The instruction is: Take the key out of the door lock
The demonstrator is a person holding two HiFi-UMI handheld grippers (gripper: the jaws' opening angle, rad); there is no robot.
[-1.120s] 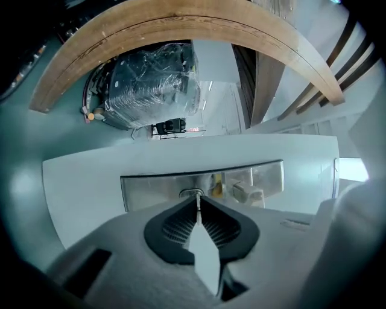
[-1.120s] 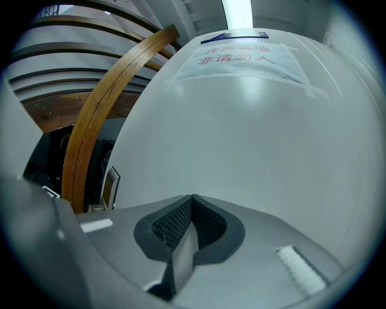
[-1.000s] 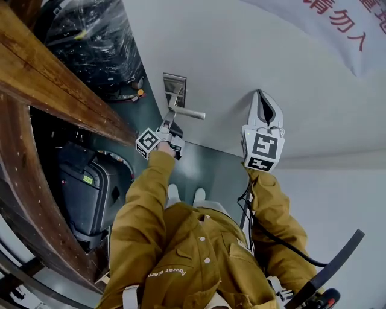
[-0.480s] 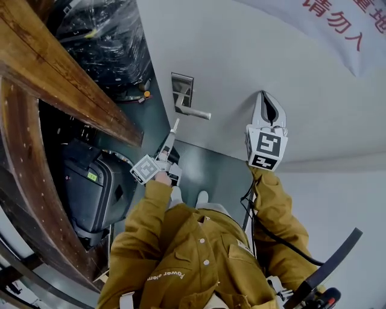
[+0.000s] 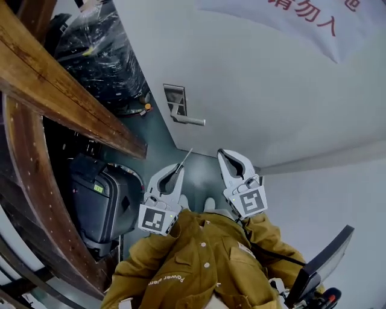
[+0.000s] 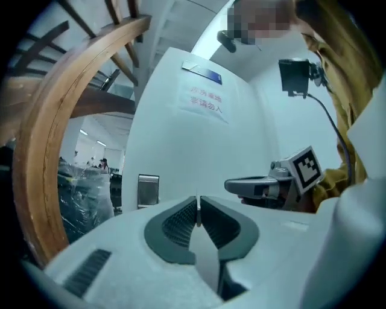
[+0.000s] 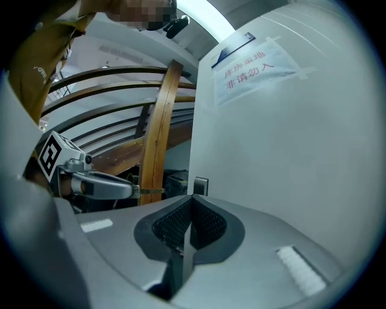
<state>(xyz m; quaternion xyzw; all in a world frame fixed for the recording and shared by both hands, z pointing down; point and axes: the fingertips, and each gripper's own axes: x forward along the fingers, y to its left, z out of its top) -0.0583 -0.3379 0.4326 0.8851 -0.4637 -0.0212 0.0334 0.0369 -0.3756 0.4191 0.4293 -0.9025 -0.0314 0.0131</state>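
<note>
The thin metal key (image 5: 184, 158) is out of the door and sticks out of my left gripper (image 5: 176, 169), which is shut on it, well back from the door. In the left gripper view the key (image 6: 197, 210) stands edge-on between the closed pads. The lock plate (image 5: 175, 98) and its lever handle (image 5: 187, 121) sit on the white door (image 5: 253, 84), with nothing visible in the lock. My right gripper (image 5: 224, 154) hangs beside the left, shut and holding nothing. The right gripper view shows the left gripper (image 7: 99, 186) with the key (image 7: 151, 191) pointing at the lock plate (image 7: 200, 185).
A curved wooden stair beam (image 5: 54, 78) runs along the left. Below it stands a black suitcase (image 5: 96, 199), with plastic-wrapped goods (image 5: 102, 42) further back. A paper notice with red characters (image 5: 301, 18) hangs on the door. The person's shoes (image 5: 209, 204) are on the grey floor.
My left gripper has drawn back from the lock toward the person's body, carrying the key. The right gripper has come down from the door face to beside the left.
</note>
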